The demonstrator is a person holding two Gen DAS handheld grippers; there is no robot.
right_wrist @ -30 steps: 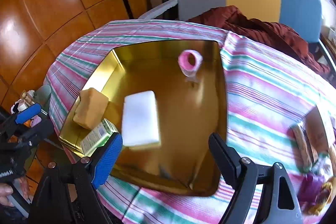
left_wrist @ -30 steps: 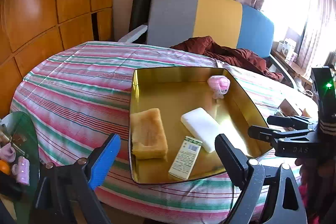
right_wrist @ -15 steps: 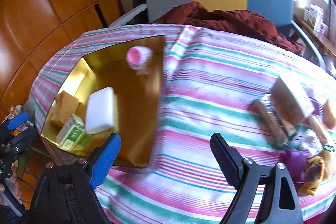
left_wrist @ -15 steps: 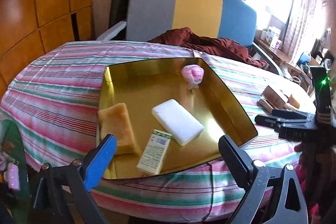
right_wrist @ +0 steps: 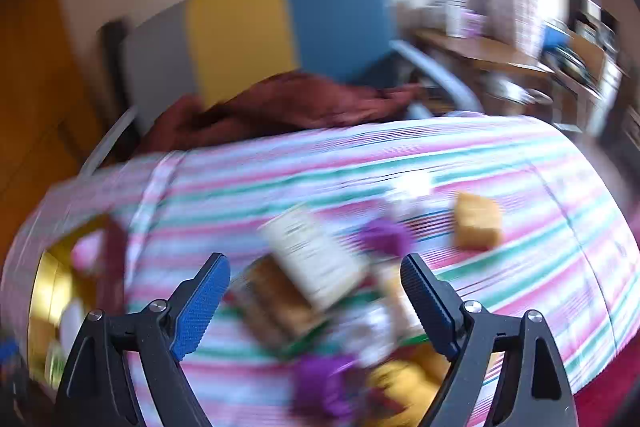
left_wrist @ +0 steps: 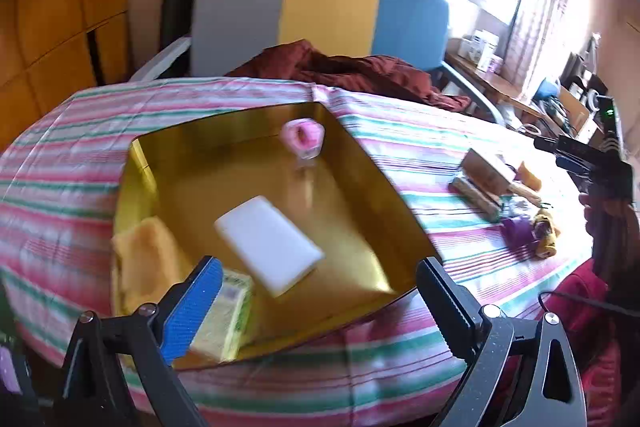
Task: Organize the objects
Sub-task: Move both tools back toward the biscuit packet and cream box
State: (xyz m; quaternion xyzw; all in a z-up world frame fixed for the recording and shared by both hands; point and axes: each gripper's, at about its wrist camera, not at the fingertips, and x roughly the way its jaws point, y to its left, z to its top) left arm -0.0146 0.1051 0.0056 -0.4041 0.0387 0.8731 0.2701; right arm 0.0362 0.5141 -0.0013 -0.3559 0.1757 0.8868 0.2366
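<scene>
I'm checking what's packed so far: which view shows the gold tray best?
Left wrist: the whole gold tray is visible with its contents. The right wrist view shows only a blurred sliver at its left edge.

The tray [left_wrist: 360,195] is polished gold metal, glossy enough to mirror what sits in it. A striped woven cloth [left_wrist: 400,143] in pink, green and white covers the worktop, matt and soft. In the tray, the white block [left_wrist: 270,241] looks smooth and matt, the yellow sponge [left_wrist: 146,259] rough and porous, the small green box [left_wrist: 226,315] printed card. The left hand-held gripper [left_wrist: 316,303] is matt black plastic with a blue textured pad [left_wrist: 192,307] on one finger. The chair [left_wrist: 320,15] behind wears flat fabric panels. The wall panels [left_wrist: 60,27] are shiny varnished wood.
</scene>
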